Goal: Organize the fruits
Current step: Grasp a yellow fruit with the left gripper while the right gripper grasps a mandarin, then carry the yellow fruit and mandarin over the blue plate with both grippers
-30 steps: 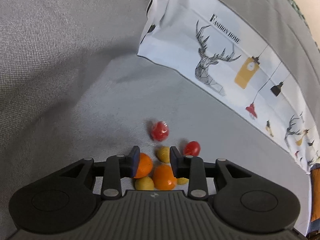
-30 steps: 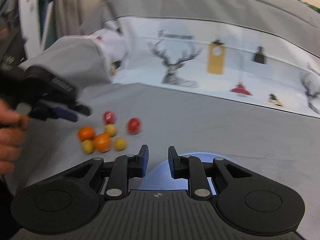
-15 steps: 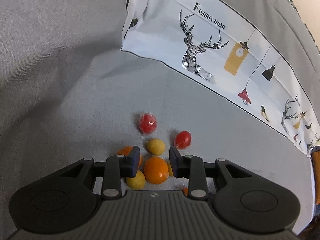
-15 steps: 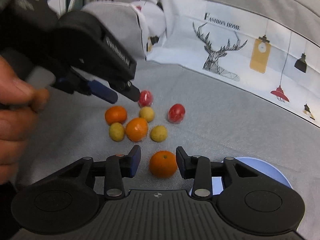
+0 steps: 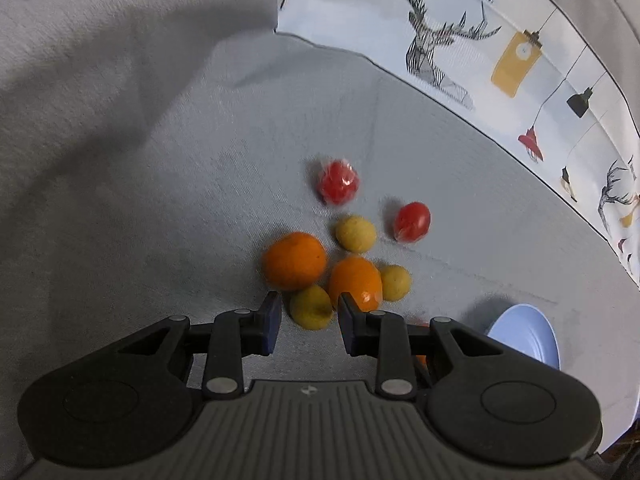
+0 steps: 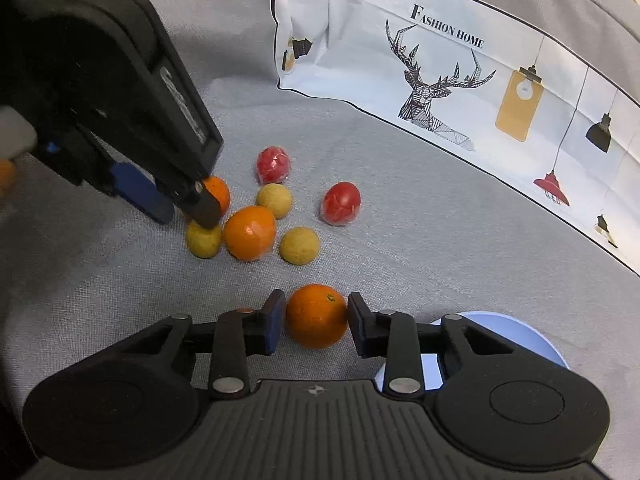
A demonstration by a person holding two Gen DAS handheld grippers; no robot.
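Note:
A cluster of fruit lies on grey fabric: oranges (image 5: 294, 260) (image 5: 355, 282), yellow fruits (image 5: 355, 233) (image 5: 394, 282) and two red wrapped fruits (image 5: 337, 182) (image 5: 412, 222). My left gripper (image 5: 309, 316) is open, its jaws on either side of a yellow fruit (image 5: 310, 312). In the right wrist view the left gripper (image 6: 176, 208) hovers over that yellow fruit (image 6: 203, 240). My right gripper (image 6: 316, 318) is open around a separate orange (image 6: 316, 316), the pads close to its sides. A light blue plate (image 6: 520, 332) lies just right of it.
A white cloth printed with deer and lamps (image 6: 460, 72) lies across the back and right. Grey cushion folds rise at the left (image 5: 100, 80). The blue plate also shows in the left wrist view (image 5: 524, 336).
My left gripper has pulled back, so more of the cluster shows, and now frames a yellow fruit. My right gripper has moved closer around the separate orange.

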